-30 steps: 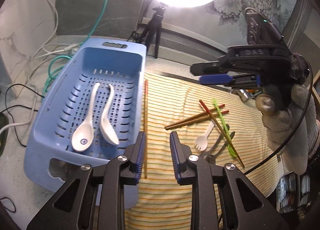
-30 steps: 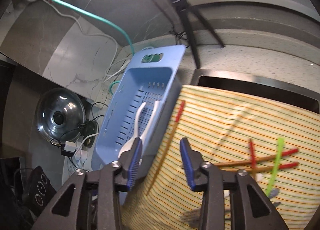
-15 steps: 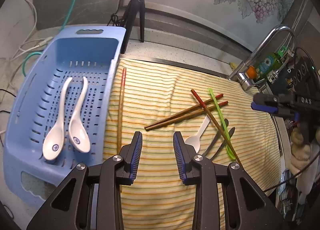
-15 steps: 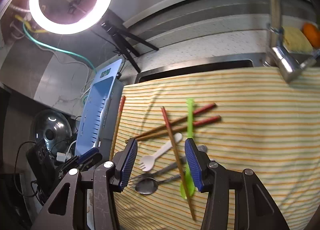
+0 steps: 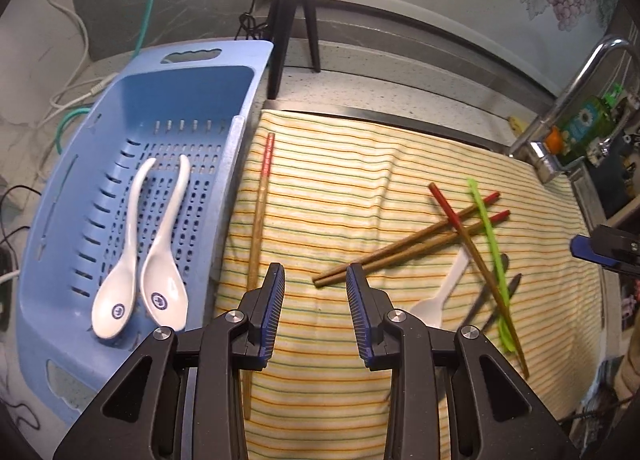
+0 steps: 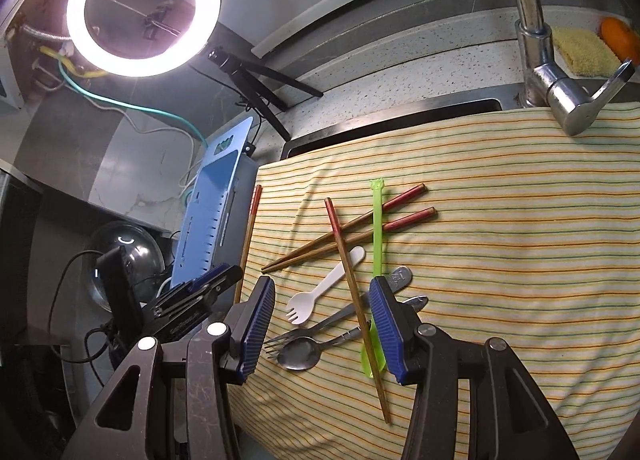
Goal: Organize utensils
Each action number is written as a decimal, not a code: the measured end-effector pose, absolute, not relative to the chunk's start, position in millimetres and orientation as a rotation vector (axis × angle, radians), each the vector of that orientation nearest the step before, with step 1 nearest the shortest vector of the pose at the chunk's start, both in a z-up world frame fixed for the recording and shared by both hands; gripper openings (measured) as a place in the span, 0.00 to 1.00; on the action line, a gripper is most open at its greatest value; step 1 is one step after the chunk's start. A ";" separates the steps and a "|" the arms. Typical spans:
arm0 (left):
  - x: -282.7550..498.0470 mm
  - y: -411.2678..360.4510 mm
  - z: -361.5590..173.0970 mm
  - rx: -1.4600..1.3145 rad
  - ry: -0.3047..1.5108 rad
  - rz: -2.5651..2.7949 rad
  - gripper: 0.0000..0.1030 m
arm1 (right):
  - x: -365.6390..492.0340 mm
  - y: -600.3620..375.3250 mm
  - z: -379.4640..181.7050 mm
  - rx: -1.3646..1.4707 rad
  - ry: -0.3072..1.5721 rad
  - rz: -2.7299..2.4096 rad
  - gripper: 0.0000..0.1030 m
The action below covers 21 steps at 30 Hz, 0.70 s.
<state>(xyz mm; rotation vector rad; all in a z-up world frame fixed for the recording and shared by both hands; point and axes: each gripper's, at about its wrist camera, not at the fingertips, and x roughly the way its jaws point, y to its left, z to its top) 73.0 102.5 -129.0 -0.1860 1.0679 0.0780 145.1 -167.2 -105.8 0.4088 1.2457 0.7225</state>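
Two handheld grippers hover over a striped cloth (image 5: 340, 188) spread across a sink, w/ scattered utensils on it. Left gripper (image 5: 315, 310) has jaws partly apart, nothing between them, only bare cloth below. Right gripper (image 6: 322, 324) has jaws apart too, wider, gripping nothing; seen from its own camera, the utensil pile lies on the cloth between & below its fingers.

Blue slotted basket (image 5: 240, 164) sits at the cloth's left edge. Inside: two white ceramic spoons (image 5: 140, 252) side by side, bowls toward the camera.

One red-tipped chopstick (image 5: 260, 212) lies alone on the cloth, just beside the basket wall & parallel to it.

Pile on the cloth's right half: pair of red-tipped chopsticks (image 6: 348, 230) lying diagonal, a third chopstick (image 6: 352, 284) crossing over them, a green plastic stick (image 6: 376, 232), a white plastic spork (image 6: 324, 292), a metal fork (image 6: 320, 326) & a metal spoon (image 6: 304, 354). Several overlap.

Background: ring light (image 6: 144, 8) on a tripod, chrome faucet (image 6: 536, 40).
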 end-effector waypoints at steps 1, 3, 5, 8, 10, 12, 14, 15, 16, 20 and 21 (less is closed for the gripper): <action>75.2 101.0 -130.6 -0.167 1.072 0.097 0.29 | 145.9 -167.3 -106.6 0.412 1.248 0.728 0.44; 78.7 98.4 -133.8 -0.138 1.078 0.136 0.29 | 148.0 -168.0 -107.9 0.414 1.253 0.742 0.44; 81.3 96.9 -137.0 -0.130 1.090 0.155 0.29 | 149.8 -168.5 -108.6 0.412 1.256 0.752 0.44; 84.5 91.9 -139.6 -0.090 1.097 0.191 0.29 | 153.3 -170.4 -110.4 0.409 1.263 0.770 0.44; 86.8 89.9 -141.5 -0.074 1.103 0.208 0.29 | 155.7 -171.4 -112.0 0.409 1.269 0.780 0.44; 88.9 90.2 -144.1 -0.071 1.112 0.227 0.29 | 158.2 -172.6 -113.9 0.409 1.276 0.788 0.44; 90.7 91.8 -146.3 -0.073 1.116 0.240 0.29 | 160.3 -174.0 -115.7 0.407 1.282 0.795 0.44; 91.9 92.8 -147.7 -0.071 1.121 0.247 0.29 | 161.3 -174.3 -116.4 0.406 1.285 0.798 0.44; 92.8 94.0 -148.8 -0.068 1.123 0.256 0.29 | 162.5 -174.6 -117.3 0.405 1.288 0.801 0.44; 97.0 98.0 -154.6 -0.079 1.148 0.248 0.29 | 165.3 -175.7 -118.8 0.405 1.297 0.807 0.44; 97.3 98.5 -155.7 -0.083 1.153 0.240 0.29 | 165.7 -175.6 -118.8 0.403 1.297 0.808 0.44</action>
